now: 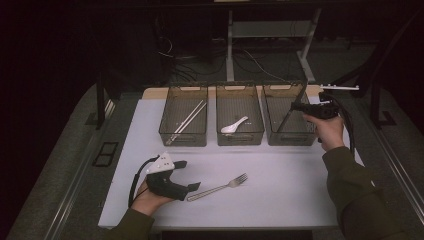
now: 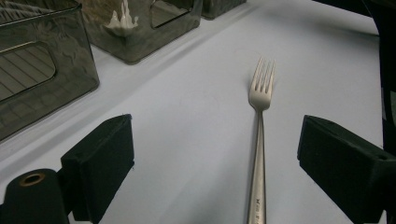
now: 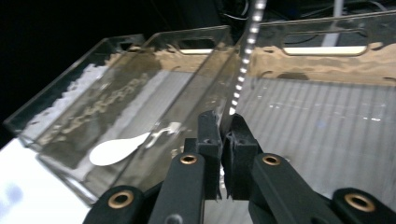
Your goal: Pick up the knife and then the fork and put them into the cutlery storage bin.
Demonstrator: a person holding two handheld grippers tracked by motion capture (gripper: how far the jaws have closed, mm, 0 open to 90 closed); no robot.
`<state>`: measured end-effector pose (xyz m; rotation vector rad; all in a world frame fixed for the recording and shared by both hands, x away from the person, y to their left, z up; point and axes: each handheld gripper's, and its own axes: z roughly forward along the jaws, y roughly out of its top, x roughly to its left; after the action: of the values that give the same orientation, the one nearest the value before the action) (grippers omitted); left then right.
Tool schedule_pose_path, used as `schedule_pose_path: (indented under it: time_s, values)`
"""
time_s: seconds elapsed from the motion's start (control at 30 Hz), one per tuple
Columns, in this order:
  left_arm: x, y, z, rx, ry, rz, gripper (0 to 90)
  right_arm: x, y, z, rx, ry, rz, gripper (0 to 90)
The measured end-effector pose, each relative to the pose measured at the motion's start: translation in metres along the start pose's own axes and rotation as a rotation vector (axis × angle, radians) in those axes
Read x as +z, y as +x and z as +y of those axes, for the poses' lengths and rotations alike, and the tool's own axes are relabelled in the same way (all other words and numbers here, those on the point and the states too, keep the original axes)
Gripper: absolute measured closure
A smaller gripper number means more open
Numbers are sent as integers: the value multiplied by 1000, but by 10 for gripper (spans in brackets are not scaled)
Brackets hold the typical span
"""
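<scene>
1. Left hand-held gripper point(image 1: 192, 175) sits low over the desk point(image 1: 280, 200) near its front edge, jaws spread wide and holding nothing.
2. A metal fork point(image 2: 259, 140) lies flat on the white surface between those spread jaws in the left gripper view, tines pointing away, untouched by either pad.
3. Right hand-held gripper point(image 3: 226, 140) is up over the right bin point(image 1: 288, 120), jaws pressed together on a slim metal knife point(image 3: 243, 70) that stands nearly upright, its serrated edge catching the light.
4. Three clear bins sit in a row at the back: chopsticks point(image 1: 186, 121) in the left bin point(image 1: 183, 117), a white spoon point(image 1: 234, 125) in the middle bin point(image 1: 240, 117).
5. The fork sits well apart from the bins, just beside the left hand point(image 1: 150, 200).
</scene>
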<state>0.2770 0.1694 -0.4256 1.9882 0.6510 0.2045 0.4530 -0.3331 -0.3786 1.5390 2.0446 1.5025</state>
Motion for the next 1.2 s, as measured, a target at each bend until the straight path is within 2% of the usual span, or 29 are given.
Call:
schedule_pose_path:
  time_s: [0.3, 0.4, 0.6, 0.73, 0.87, 0.97, 1.13, 1.2]
  values:
    - [0, 0, 1, -1, 1, -1, 99, 15, -9, 5, -23, 28, -63, 802]
    - [1, 0, 1, -1, -1, -2, 99, 20, -11, 6, -40, 60, -98, 777]
    - [1, 0, 1, 3, 3, -6, 99, 28, -12, 11, -27, 106, -131, 766]
    - [1, 0, 1, 4, 1, -6, 99, 35, -13, 9, 1, 152, -148, 744]
    - [1, 0, 1, 4, 3, -7, 99, 38, -14, 8, -4, 177, -164, 729]
    - [2, 0, 1, 3, 4, -7, 99, 39, -14, 8, 0, 200, -175, 671]
    - [2, 0, 1, 4, 2, -6, 99, 40, -13, 9, -6, 206, -200, 566]
    - [2, 0, 1, 5, 2, -5, 99, 40, -12, 9, -11, 207, -207, 562]
